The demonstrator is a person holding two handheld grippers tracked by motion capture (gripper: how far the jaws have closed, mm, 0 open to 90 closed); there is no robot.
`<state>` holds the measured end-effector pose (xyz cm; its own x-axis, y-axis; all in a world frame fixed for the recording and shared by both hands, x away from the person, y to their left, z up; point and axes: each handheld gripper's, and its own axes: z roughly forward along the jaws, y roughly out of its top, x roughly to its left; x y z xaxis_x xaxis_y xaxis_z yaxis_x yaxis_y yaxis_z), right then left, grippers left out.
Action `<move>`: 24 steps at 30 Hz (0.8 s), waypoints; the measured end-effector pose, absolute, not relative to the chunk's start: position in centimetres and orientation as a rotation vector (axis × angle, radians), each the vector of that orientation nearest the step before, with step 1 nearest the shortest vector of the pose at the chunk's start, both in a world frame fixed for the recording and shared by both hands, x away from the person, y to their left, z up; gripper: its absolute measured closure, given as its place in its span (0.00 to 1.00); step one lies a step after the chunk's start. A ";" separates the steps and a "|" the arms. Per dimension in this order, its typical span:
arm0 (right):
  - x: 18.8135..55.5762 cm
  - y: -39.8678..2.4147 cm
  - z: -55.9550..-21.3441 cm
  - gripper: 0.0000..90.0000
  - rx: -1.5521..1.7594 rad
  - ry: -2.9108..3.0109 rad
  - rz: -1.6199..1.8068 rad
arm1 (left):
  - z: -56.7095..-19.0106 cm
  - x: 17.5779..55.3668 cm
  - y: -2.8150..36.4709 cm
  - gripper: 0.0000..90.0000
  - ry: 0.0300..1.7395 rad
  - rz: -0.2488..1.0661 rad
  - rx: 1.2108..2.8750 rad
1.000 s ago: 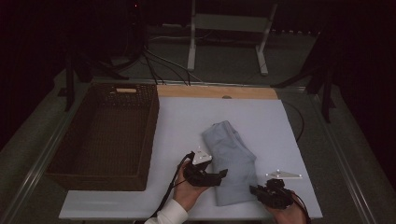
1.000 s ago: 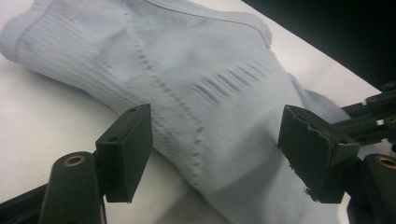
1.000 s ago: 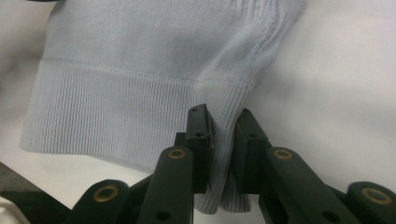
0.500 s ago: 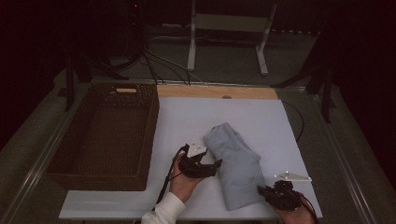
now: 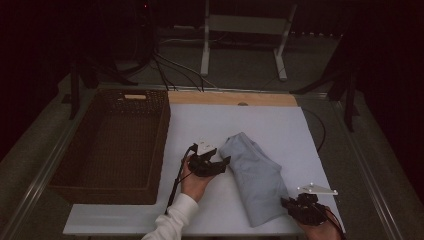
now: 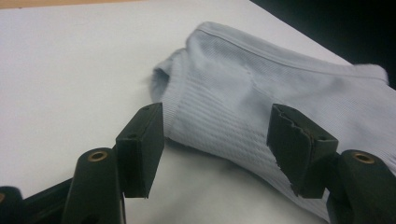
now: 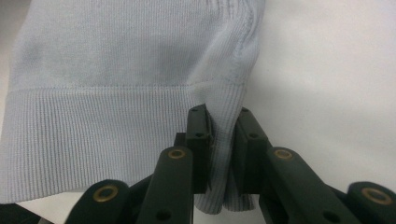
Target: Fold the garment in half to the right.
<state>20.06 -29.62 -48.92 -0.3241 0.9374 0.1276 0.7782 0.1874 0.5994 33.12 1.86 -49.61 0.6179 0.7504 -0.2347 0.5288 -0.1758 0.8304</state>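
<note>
The left gripper [image 5: 223,162] has slid along the bench [image 5: 125,220] toward its far edge, up the side of the folded light-blue garment [image 5: 255,180], and its fingers [image 6: 140,149] have just been narrowing around the cloth edge, not yet pressing it. The right gripper [image 7: 223,135] stays clamped on the ribbed hem at the near right corner. A second grasp looks close, perhaps for lifting toward the wicker basket [image 5: 75,185]. No brand, label or writing is readable.
</note>
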 end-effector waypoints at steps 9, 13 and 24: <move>20.0 -29.6 -48.9 0.88 1.631 2.199 0.849 | -50.4 34.4 1.7 0.40 1.031 0.257 1.821; 20.0 -29.5 -48.9 0.88 1.630 2.199 0.847 | -50.6 34.9 1.7 0.39 1.028 0.252 1.817; 20.1 -29.4 -49.0 0.88 1.625 2.201 0.835 | -50.5 35.5 1.8 0.32 1.032 0.201 1.794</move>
<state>20.10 -29.43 -49.01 -0.3281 0.9380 0.1115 0.7760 0.2004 0.5981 35.50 1.75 -50.47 0.6199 0.7209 -0.3100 0.5523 -0.1202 0.8249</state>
